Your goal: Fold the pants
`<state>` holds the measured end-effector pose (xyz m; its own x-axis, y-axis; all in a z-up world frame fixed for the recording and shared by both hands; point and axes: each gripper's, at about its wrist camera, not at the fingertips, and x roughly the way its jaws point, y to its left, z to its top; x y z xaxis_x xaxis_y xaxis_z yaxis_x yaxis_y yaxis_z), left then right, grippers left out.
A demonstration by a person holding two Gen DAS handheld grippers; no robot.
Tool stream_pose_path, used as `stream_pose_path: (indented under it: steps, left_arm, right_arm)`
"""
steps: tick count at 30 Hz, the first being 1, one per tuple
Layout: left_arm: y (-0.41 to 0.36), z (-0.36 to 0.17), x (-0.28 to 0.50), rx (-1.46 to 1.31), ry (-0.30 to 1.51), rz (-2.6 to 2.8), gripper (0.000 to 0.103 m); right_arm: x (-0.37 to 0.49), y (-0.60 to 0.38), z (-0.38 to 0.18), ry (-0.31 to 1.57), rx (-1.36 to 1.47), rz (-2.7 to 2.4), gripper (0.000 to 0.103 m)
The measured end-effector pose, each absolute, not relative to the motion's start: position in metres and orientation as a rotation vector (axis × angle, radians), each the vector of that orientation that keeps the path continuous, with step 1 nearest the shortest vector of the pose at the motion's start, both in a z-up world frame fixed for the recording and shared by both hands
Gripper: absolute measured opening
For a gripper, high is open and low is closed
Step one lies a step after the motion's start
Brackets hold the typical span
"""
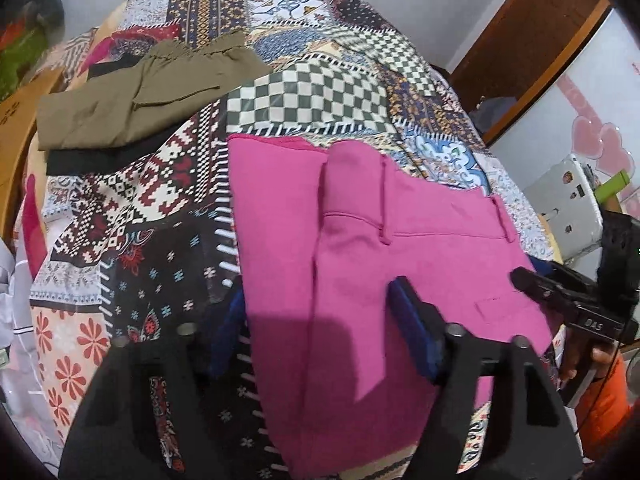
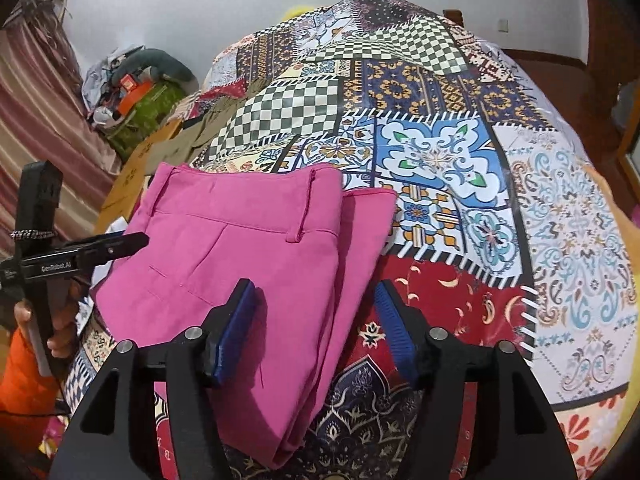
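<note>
Here the pink pants (image 2: 248,264) are lying folded on the patchwork bedspread (image 2: 500,184) — apparently nearly finished; the left hand-held gripper (image 1: 320,332) and right hand-held gripper (image 2: 316,320) are hovering spread, pinching nothing.

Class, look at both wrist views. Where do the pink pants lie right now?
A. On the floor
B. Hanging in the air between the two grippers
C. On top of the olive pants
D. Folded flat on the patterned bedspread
D: the pink pants lie folded on the patterned bedspread, apart from the olive pants.

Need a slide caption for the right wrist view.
Right gripper open above folded pink pants on a patchwork bedspread.
</note>
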<state>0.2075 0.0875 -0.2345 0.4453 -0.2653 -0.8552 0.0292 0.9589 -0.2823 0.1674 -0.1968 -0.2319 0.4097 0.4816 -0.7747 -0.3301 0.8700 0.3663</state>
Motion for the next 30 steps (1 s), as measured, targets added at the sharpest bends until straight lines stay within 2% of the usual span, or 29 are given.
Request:
stream_pose_path:
  steps: [2,4,6,12,17,30]
  left_arm:
    - [0.083,-0.231,0.207,-0.233,1.086,-0.182,0.055]
    - [0.079,-0.229,0.208,-0.233,1.078,-0.178,0.044]
    - [0.077,-0.228,0.210,-0.233,1.077,-0.163,0.040]
    - [0.078,-0.222,0.214,-0.231,1.062,-0.124,0.026]
    - [0.082,-0.206,0.212,-0.215,1.036,-0.125,0.021]
    - [0.131,-0.141,0.221,-0.121,0.859,-0.003,0.021]
  right_arm:
    - [0.170,-0.197,-0.235,1.029,0.186,0.525,0.056]
    - [0.172,-0.196,-0.234,1.024,0.191,0.527,0.048]
    - [0.174,-0.194,-0.233,1.017,0.191,0.529,0.033]
    - [0.177,-0.182,-0.227,0.992,0.119,0.532,0.017]
    - [0.183,-0.177,-0.214,0.952,0.083,0.539,0.011]
    - [0.219,-0.117,-0.157,0.791,0.016,0.603,0.011]
